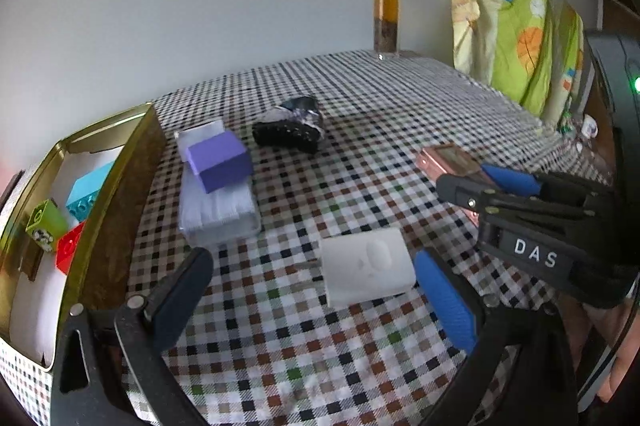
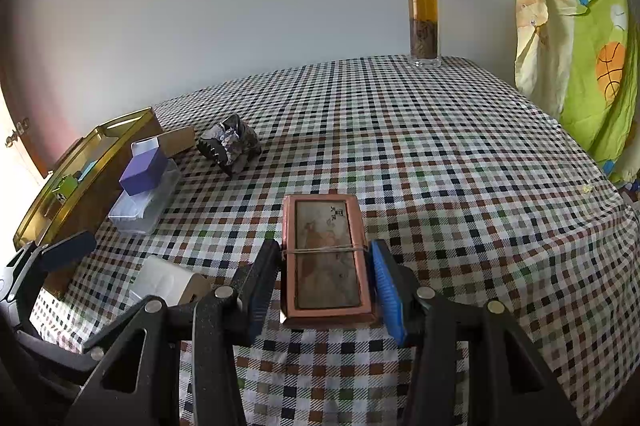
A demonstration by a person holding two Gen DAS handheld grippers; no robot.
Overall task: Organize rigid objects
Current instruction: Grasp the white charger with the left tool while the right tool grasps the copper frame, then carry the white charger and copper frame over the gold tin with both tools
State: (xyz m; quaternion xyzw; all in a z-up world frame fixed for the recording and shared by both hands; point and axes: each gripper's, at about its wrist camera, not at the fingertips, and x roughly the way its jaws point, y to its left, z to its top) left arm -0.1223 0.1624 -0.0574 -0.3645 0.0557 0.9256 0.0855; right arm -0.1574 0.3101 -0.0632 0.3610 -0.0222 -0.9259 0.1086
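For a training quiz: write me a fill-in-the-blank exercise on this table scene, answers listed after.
1. The right tool is shut on the ____-coloured flat tin.
2. The purple box sits on top of a clear ____ case.
3. The white block lies between the fingers of the open ____ tool.
4. The glass bottle stands at the table's ____ edge, by the wall.

Answers: copper; plastic; left; far

A copper-framed flat box [image 2: 328, 258] with a band across its middle lies between the right claw's pads. A white block [image 1: 366, 266] lies flat on the checked bench. A purple box [image 1: 220, 160] sits on a clear case [image 1: 218, 210] beside the gold tin [image 1: 112, 194] holding coloured bricks [image 1: 86, 192].
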